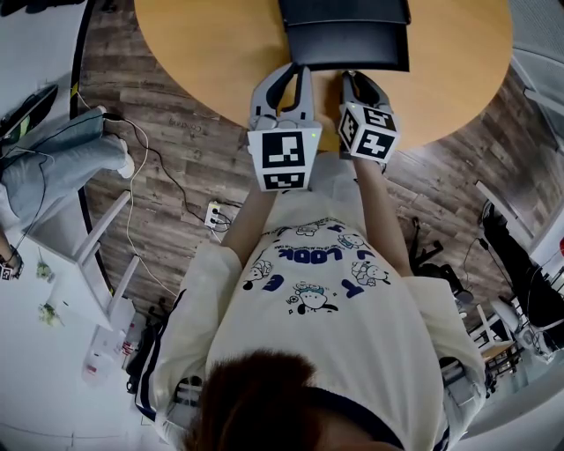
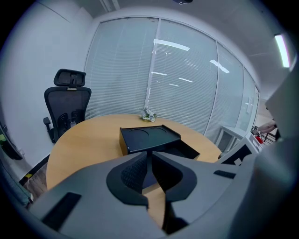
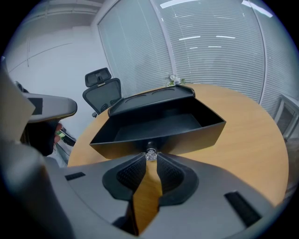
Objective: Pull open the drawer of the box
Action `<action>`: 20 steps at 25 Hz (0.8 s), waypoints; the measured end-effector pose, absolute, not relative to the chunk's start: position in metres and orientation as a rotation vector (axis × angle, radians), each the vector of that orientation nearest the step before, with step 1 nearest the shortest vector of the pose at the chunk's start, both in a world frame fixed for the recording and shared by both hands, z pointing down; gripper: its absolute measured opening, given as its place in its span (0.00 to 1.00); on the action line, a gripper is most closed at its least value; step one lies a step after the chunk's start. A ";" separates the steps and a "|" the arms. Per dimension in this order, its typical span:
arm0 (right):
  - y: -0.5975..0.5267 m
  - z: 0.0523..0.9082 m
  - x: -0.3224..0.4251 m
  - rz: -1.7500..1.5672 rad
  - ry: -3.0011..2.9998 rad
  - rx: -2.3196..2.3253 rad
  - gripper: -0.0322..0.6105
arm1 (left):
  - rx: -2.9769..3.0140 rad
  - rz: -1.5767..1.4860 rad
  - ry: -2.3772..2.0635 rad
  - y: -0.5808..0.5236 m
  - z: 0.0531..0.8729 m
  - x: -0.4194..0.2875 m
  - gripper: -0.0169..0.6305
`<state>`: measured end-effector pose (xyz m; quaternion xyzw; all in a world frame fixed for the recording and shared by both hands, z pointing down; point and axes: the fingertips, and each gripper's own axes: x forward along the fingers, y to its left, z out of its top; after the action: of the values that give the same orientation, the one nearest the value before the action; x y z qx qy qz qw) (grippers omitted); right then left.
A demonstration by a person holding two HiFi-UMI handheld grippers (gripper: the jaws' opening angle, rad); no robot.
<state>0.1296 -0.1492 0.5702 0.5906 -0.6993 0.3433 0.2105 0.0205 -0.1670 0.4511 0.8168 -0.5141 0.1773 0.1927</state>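
A black box (image 1: 344, 11) stands on the round wooden table (image 1: 211, 44), and its drawer (image 1: 348, 48) is pulled out toward me. In the right gripper view the empty drawer (image 3: 159, 126) fills the middle, with its small knob (image 3: 150, 153) pinched between the jaw tips. My right gripper (image 3: 150, 157) is shut on that knob; in the head view it (image 1: 350, 77) meets the drawer front. My left gripper (image 1: 298, 74) hovers just left of it, at the drawer's front left corner. Its jaws (image 2: 150, 156) are shut on nothing, and past them lie the box (image 2: 149, 137) and the pulled-out drawer (image 2: 184, 150).
A black office chair (image 2: 69, 107) stands behind the table's far left side. A small flower ornament (image 2: 148, 114) sits at the far table edge before the window blinds. Cables and a power strip (image 1: 211, 213) lie on the wooden floor at my left.
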 end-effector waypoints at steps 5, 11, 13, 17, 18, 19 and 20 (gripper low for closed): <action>-0.145 0.572 0.129 0.967 -1.945 1.637 0.19 | 2.286 0.500 -1.442 -0.165 0.453 0.019 0.09; -0.140 0.573 0.129 0.980 -1.945 1.632 0.19 | 2.287 0.503 -1.440 -0.164 0.453 0.019 0.09; -0.137 0.573 0.129 0.983 -1.942 1.634 0.19 | 2.287 0.503 -1.436 -0.162 0.454 0.019 0.09; -0.133 0.572 0.130 0.984 -1.944 1.639 0.19 | 2.290 0.500 -1.428 -0.159 0.454 0.020 0.09; -0.133 0.572 0.130 0.988 -1.945 1.643 0.19 | 2.291 0.501 -1.426 -0.158 0.454 0.020 0.09; -0.133 0.571 0.130 0.993 -1.946 1.646 0.19 | 2.292 0.502 -1.425 -0.157 0.455 0.020 0.09; -0.133 0.571 0.130 0.996 -1.947 1.649 0.19 | 2.291 0.503 -1.424 -0.156 0.455 0.019 0.09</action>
<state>0.1301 -0.1328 0.5710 0.5899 -0.6965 0.3564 0.1997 0.0192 -0.1557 0.4548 0.8185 -0.5087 0.1796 0.1973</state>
